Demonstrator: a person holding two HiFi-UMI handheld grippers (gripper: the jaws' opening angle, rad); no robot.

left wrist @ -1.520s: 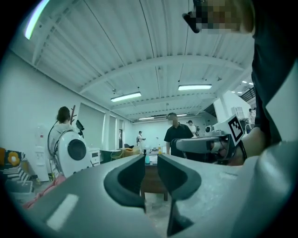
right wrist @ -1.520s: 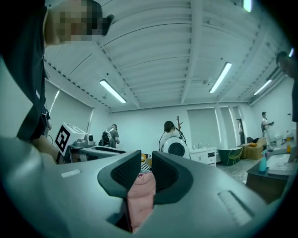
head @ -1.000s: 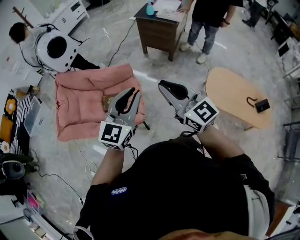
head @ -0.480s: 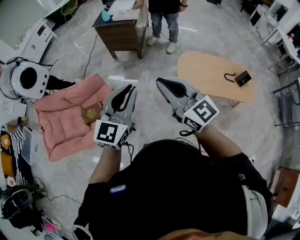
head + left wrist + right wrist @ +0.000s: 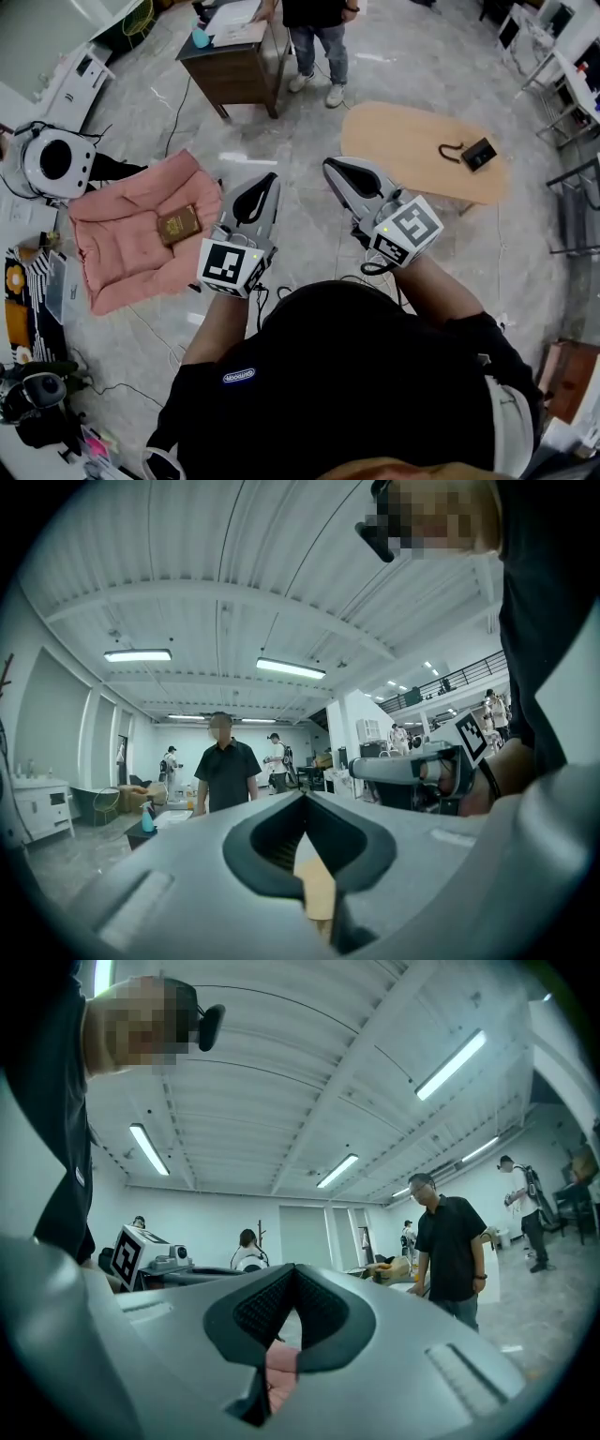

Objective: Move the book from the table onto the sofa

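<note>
Book [image 5: 178, 224] on pink sofa [image 5: 112, 267], left gripper [image 5: 267, 181], right gripper [image 5: 331, 168], apparently closed, empty

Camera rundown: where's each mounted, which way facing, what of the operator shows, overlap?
Head view: on the head, facing steeply down; shows torso, left gripper, right gripper, book on pink sofa.
Left gripper view: on that gripper, about level along shut jaws toward a bystander in black; torso at right.
Right gripper view: likewise, jaws shut; torso at left.
Shared: both gripper views show the bystander and the other gripper.
</note>
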